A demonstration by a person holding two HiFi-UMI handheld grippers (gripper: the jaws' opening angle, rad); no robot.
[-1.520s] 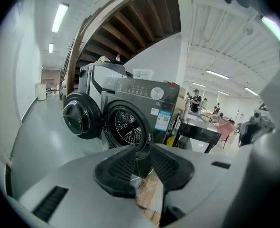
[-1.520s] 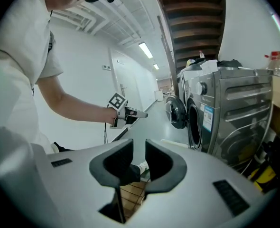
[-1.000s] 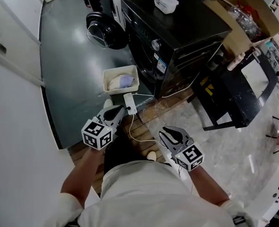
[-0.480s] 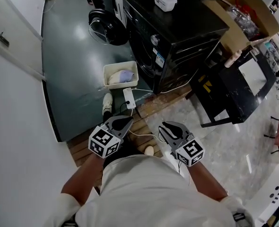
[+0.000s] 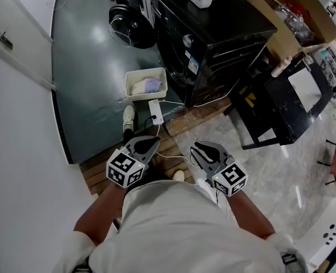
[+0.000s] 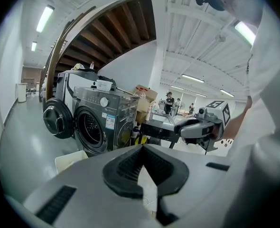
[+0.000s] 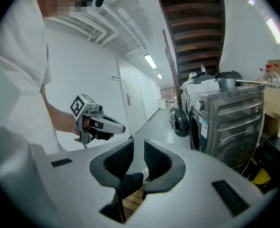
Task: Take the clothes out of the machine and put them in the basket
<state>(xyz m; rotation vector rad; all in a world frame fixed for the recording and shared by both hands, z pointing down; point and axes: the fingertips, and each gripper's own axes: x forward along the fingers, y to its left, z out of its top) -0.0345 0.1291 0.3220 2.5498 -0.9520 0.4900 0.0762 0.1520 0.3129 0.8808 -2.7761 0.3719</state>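
Right now, standing well back from washing machine (image 5: 213,44) at upper centre of head view, w/ its door (image 5: 128,27) swung open at upper left. L gripper (image 5: 150,143) at lower centre-left: jaws shut tight, nothing in them. R gripper (image 5: 197,149) at lower centre-right: pads a slit apart, also empty. Basket (image 5: 147,71) sitting on grey floor (image 5: 88,95) just below the machine's front, centre of frame, w/ pale clothes (image 5: 145,86) already lying in it. Can't tell if more left in drum (image 6: 88,129), too dark inside in L gripper view. Risks, prob.: power strip (image 5: 156,111) and white cable (image 5: 168,162) lying btwn tongs and basket, so easy to trip or snag on the approach. L jaws needing to open before reaching in, else just shoving fabric deeper. Small basket, so easy to drop a loosely pinched garment beside the rim or trail it on the floor. Open door close to reach path, easy to knock w/ an elbow.
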